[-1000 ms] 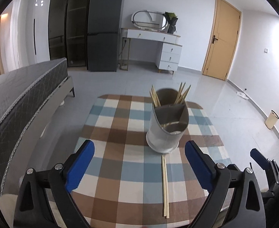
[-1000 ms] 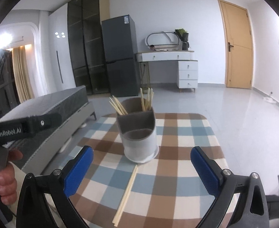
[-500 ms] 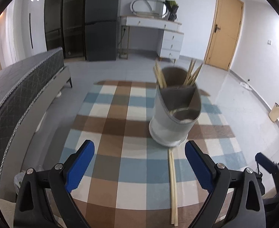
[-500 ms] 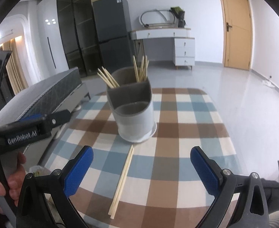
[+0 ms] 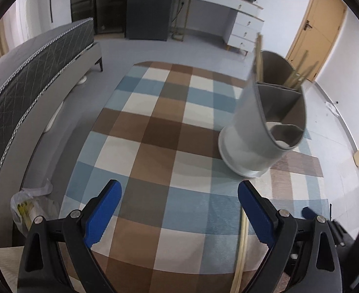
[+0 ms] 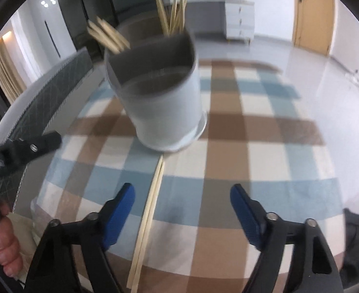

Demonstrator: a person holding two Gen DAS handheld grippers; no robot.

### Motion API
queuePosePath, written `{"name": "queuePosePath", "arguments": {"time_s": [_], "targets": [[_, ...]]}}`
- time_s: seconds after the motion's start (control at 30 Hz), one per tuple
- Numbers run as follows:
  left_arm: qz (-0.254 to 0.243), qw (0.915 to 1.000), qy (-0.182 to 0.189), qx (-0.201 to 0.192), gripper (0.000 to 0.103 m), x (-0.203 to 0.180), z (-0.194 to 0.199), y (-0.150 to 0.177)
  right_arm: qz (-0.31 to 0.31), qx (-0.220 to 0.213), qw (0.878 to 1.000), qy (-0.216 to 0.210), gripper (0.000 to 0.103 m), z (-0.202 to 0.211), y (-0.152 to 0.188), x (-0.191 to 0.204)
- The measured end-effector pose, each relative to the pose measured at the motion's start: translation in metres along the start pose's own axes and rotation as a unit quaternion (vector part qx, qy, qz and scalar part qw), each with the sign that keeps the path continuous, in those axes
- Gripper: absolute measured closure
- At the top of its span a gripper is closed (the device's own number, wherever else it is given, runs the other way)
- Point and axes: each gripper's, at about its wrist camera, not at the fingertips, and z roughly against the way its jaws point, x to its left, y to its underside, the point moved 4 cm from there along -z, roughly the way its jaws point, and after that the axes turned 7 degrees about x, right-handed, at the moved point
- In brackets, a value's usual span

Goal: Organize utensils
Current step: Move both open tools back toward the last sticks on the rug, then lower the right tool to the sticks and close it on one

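A grey utensil holder [image 5: 262, 127] with divided compartments stands on the checked tablecloth [image 5: 160, 131]; it also shows in the right wrist view [image 6: 160, 102]. Several wooden chopsticks [image 6: 172, 12] stick up from its back compartments. A pair of chopsticks [image 6: 147, 217] lies flat on the cloth in front of the holder, and also shows in the left wrist view [image 5: 241, 249]. My left gripper [image 5: 179, 210] is open and empty above the cloth, left of the loose pair. My right gripper [image 6: 182, 210] is open and empty, with the pair between its fingers near the left one.
A grey bed [image 5: 20, 78] runs along the table's left side. A plastic bag [image 5: 30, 207] sits on the floor by the table's near left corner. A fridge [image 5: 150, 7], a white dresser [image 5: 243, 22] and a wooden door [image 5: 318, 24] stand at the back.
Both grippers have moved forward and lower toward the table. The holder and the loose chopsticks now look larger and closer. Both grippers stay open.
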Motion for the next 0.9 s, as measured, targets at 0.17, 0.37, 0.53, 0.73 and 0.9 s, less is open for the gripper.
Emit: {"name": "queuePosePath", "arguments": {"time_s": [0.17,0.37,0.53,0.73,0.9], "targets": [[0.029,0.9992,-0.003,0.025,0.010,0.014,-0.010,-0.003,0.022,0.019,0.999,0.013,0.028,-0.022,-0.003,0.008],[0.050,0.9980,-0.017,0.035,0.010,0.025,-0.016,-0.003,0.045,0.042,0.997,0.046,0.039,-0.043,-0.006,0.017],[0.049,0.9976,-0.019,0.045,0.010,0.025,-0.022,-0.002,0.032,0.057,0.996,0.054,0.048,-0.048,-0.003,0.011],[0.052,0.9974,-0.018,0.046,0.010,0.026,-0.021,-0.002,0.038,0.054,0.996,0.061,0.048,-0.046,-0.002,0.014],[0.060,0.9966,-0.018,0.054,0.010,0.029,-0.024,-0.002,0.034,0.052,0.996,0.063,0.048,-0.046,-0.002,0.017]]}}
